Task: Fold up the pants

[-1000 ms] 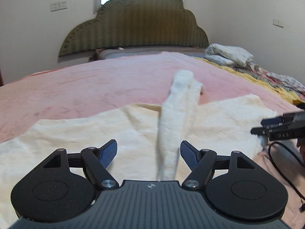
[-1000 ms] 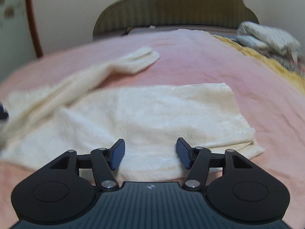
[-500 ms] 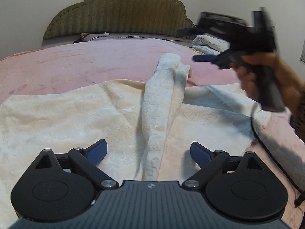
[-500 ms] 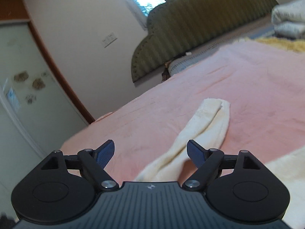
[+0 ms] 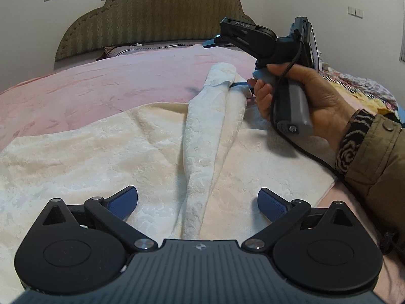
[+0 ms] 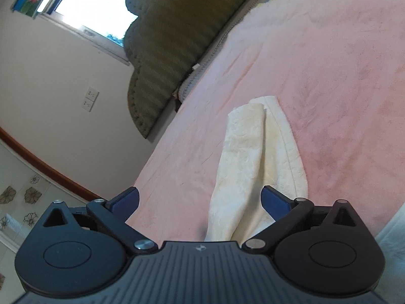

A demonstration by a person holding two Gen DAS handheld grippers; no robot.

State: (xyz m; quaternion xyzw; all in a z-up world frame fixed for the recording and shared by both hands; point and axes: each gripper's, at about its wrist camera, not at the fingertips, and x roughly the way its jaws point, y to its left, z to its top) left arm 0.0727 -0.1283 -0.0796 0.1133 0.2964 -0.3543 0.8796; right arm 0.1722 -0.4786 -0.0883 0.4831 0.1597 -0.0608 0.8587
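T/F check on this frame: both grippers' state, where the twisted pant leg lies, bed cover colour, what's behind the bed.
1. The left gripper is open. True.
2. The right gripper is shut on the pant leg. False: its jaws stand wide apart, the leg lying between and beyond them.
3. The pants are cream. True.
4. The bed cover is blue. False: it is pink.
5. The twisted leg runs toward the headboard. True.
6. The right hand is bare of any tool. False: it holds the right gripper's handle.
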